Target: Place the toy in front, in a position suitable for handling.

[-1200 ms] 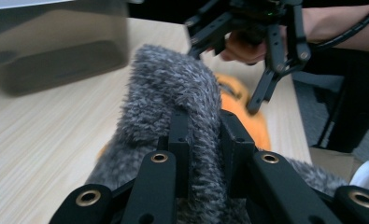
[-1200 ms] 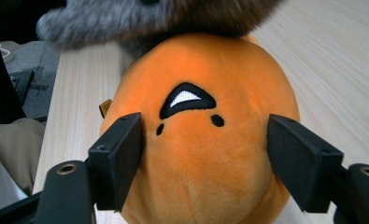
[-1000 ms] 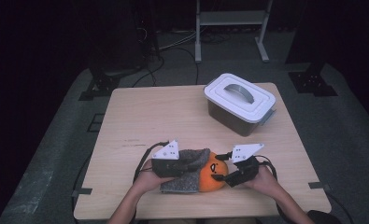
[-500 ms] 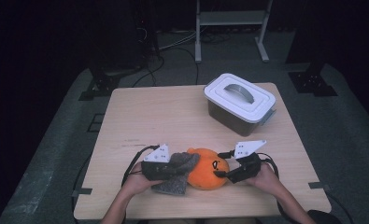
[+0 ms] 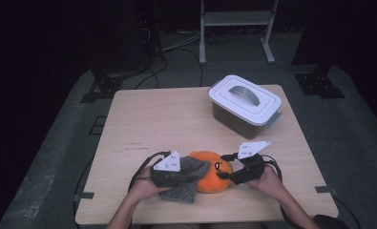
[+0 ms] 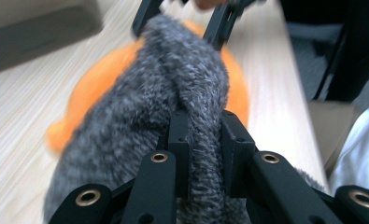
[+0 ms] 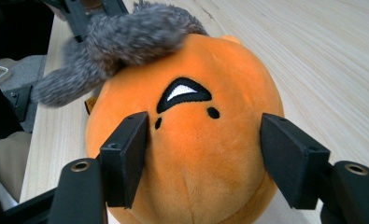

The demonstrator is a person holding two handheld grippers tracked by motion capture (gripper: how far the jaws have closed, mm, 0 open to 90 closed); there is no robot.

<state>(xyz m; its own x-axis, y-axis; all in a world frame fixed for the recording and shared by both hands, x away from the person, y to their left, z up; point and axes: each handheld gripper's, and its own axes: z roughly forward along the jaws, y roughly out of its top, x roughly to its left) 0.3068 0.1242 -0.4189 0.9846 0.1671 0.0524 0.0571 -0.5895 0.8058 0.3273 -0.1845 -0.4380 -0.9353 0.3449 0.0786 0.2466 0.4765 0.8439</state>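
One wooden table (image 5: 176, 119), seen from above, with dark floor around. One orange plush toy (image 5: 214, 177) near the middle of the table's near edge, round, with an embroidered face turned toward the right gripper. One grey fuzzy cloth (image 5: 188, 183) draped over the toy's left side and trailing down to the tabletop just beside it. One lidded plastic storage box (image 5: 246, 106) near the far right corner, well apart from the toy, white lid with one grey handle, clear walls showing dark contents.

Two grippers, one in each hand, on either side of the toy. Left gripper (image 5: 176, 175) at the toy's left, jaws together and clamped on a fold of the grey cloth; in the left gripper view the cloth (image 6: 191, 93) pinched between the two black jaws, orange plush (image 6: 98, 84) behind. Right gripper (image 5: 231, 177) at the toy's right, jaws apart and just now closing in, one on each side of the toy's face; left jaw against the plush (image 7: 196, 154), right jaw touching or just beside, hard to tell. Two forearms entering from the near edge.
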